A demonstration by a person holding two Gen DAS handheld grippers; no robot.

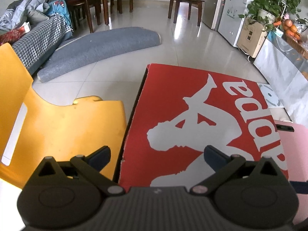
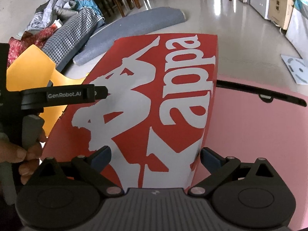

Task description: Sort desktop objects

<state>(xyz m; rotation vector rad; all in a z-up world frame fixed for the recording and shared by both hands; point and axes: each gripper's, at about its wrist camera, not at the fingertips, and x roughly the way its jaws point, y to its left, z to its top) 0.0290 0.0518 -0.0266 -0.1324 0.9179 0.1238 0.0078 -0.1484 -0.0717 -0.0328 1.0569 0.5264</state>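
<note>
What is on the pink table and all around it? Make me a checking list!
Surface: pink table, mostly bare, with a dark slot near its far edge.
Job's things: red shoebox with white logo, lid closed, lying flat.
Clutter: nothing seen.
Grippers: left tongs open over the box's left edge; right tongs open over its near end; both empty.
Cables: nothing seen.
Surroundings: yellow chair beside the box, grey rug on the tiled floor, wooden chairs, potted plant.
</note>
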